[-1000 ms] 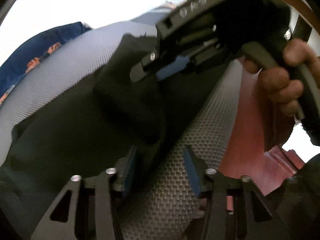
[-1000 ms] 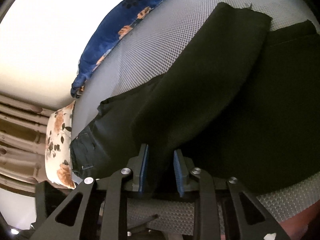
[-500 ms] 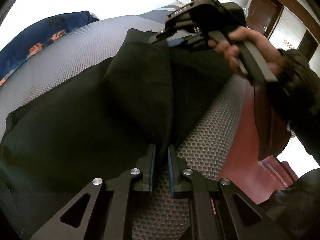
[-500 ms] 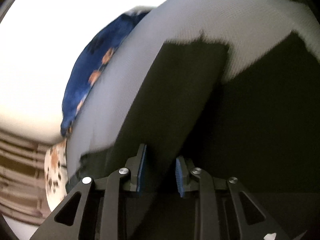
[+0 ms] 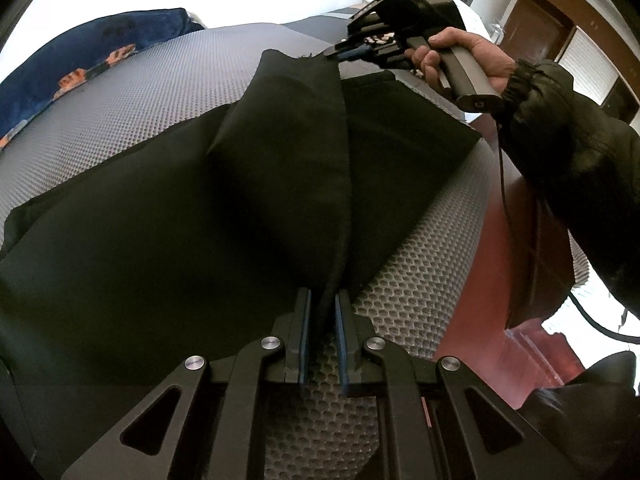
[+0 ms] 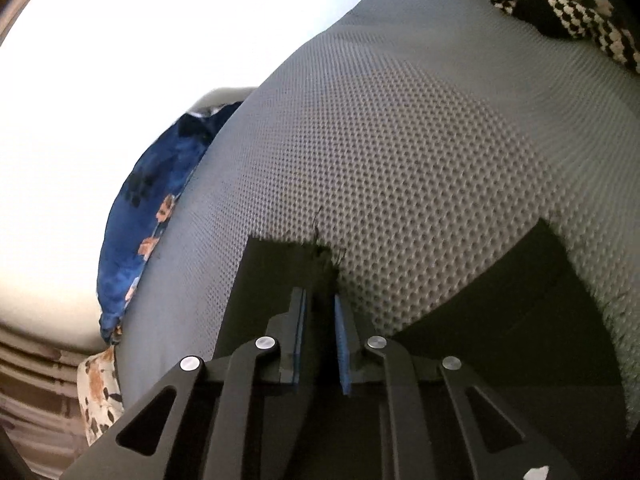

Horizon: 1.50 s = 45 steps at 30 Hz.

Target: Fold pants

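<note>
Pants lie spread on a grey mesh mattress, black and matte, with one leg raised as a long ridge between the two tools. Left gripper is pinched narrow on the near end of that ridge, cloth running up from between its blue pads. Right gripper is likewise clamped on the far end, at the hem, where loose threads stick out just ahead of its tips; its jaws have just been closing, with the cloth between them. From the left tool's view the right gripper sits straight ahead at the far corner of the leg, held by a hand in a dark sleeve.

Judgement on handling: fabric looks soft, light and limp, with no stiffness; it sags between the two grips and will drape wherever it is not supported. The weave appears matte, so slipping from the pads seems unlikely, but a thin bite on a frayed hem could pull free. The seam edge and hem corners are the sound places to hold, one at each end, keeping the span taut.

A blue floral cushion lies to the left of both tools, and a chequered knit lies far ahead-right of the right tool, well clear.
</note>
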Each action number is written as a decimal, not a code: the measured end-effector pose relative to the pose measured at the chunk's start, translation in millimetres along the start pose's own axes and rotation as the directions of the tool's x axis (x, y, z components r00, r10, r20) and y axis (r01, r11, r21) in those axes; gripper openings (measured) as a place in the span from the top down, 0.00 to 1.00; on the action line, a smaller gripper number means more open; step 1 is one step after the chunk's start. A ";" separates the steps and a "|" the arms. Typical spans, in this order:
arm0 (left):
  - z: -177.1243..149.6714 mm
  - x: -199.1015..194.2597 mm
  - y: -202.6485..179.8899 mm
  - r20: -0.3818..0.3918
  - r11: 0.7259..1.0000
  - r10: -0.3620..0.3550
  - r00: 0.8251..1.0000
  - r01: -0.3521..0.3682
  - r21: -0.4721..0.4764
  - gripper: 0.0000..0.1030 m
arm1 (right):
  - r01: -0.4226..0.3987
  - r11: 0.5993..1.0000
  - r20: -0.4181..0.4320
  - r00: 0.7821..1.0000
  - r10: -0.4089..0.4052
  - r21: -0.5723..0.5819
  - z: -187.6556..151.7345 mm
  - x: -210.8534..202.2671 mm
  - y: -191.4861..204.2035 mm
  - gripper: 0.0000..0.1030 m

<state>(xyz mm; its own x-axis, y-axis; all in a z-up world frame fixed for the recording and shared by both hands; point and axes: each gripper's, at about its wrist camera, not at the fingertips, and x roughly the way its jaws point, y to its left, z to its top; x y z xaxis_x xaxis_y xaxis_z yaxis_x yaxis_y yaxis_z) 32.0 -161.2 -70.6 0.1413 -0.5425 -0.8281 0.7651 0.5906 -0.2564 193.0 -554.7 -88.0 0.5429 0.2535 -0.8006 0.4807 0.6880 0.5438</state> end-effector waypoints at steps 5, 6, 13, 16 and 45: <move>1.4 0.2 0.7 0.000 1.000 0.004 1.000 -0.004 0.002 0.89 | 0.041 0.998 0.060 0.997 -0.038 -0.050 -3.4 -26.9 11.6 0.96; 1.9 -0.3 0.3 0.003 1.000 0.006 1.000 -0.006 0.003 0.89 | 0.061 0.996 0.078 0.995 -0.056 -0.060 -5.3 -34.6 12.7 0.96; 1.8 -3.3 -2.5 0.014 1.000 0.002 1.000 -0.002 0.028 0.89 | 0.258 0.965 0.196 0.950 -0.245 -0.045 -50.3 -116.9 -25.3 0.96; 2.4 -2.0 -1.3 0.011 0.999 -0.011 1.000 0.010 0.051 0.89 | 0.305 0.952 0.193 0.933 -0.305 0.030 -80.6 -137.9 -66.2 0.97; 9.4 -4.8 17.0 -0.012 0.996 -0.080 0.997 0.080 -0.045 0.65 | 0.372 0.922 0.220 0.895 -0.387 0.107 -115.7 -172.4 -110.6 0.85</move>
<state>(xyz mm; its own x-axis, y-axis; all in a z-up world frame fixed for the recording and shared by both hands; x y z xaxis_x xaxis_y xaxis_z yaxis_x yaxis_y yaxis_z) 50.2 -154.2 -66.3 0.0717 -0.5810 -0.8108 0.7446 0.5720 -0.3441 -33.4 -595.8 -39.2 0.4516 -0.1892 -0.8719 0.7192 0.6556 0.2302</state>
